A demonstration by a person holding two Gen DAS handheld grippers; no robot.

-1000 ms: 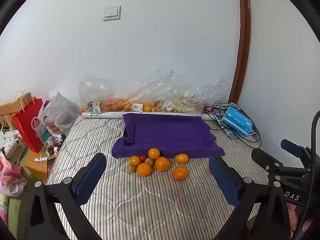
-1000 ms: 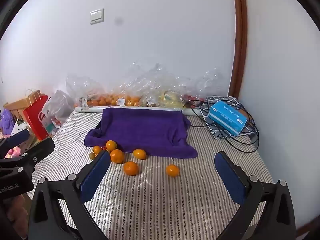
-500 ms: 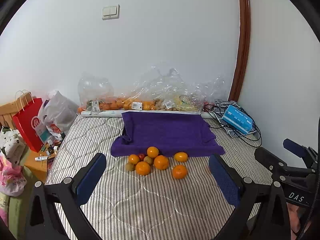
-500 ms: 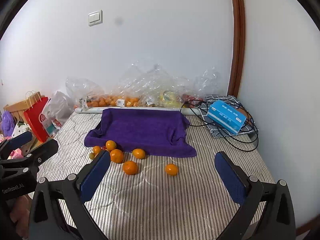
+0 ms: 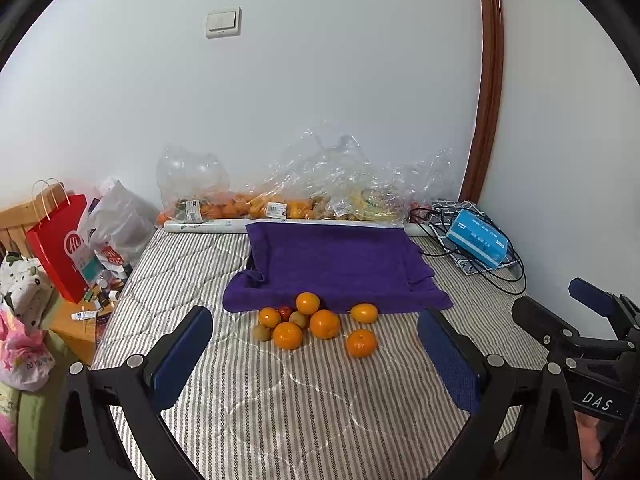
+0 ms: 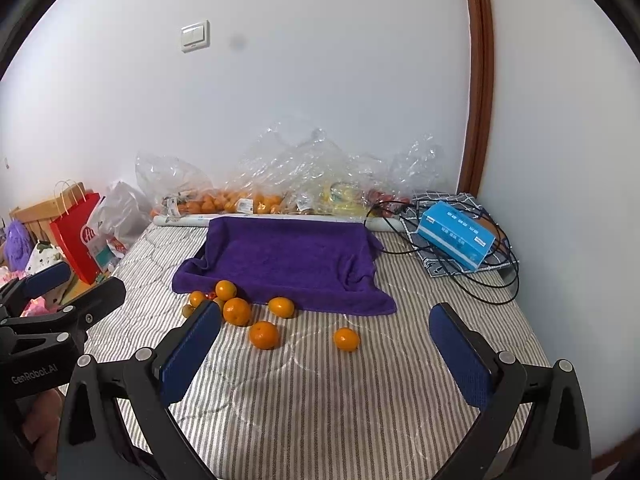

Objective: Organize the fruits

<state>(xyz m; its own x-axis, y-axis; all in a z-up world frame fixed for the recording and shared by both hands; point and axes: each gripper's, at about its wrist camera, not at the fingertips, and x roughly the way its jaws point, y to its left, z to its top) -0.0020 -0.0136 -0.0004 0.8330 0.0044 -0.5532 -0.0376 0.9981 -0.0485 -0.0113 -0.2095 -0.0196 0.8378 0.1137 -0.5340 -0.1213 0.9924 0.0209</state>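
At the far left a red paper shopping bag [image 5: 60, 248] stands beside the striped quilted mattress [image 5: 304, 400]. Our left gripper [image 5: 314, 354] hovers with its blue-padded fingers [image 5: 182, 354] wide apart and nothing between them.

Ahead of it, the loose fruit lies on the mattress just in front of the purple towel-lined tray [image 5: 336, 264]. We count six round orange tangerines [image 5: 325, 323]: four bunched together, one [image 5: 364, 313] at the towel's edge, one [image 5: 361, 343] off to the right. Tucked into the bunch are two brownish kiwis [image 5: 262, 332] and one small red fruit [image 5: 285, 312], partly hidden.

We judge the tangerines light, firm but squashable, with loose skin; we would close gently across the middle of each one. On the soft mattress they may roll when nudged, so the outlying ones look easiest.

Our right gripper [image 6: 326, 354] is likewise spread and holds nothing. At the far right a light blue box [image 6: 456, 236] sits among black cables [image 6: 496, 280].
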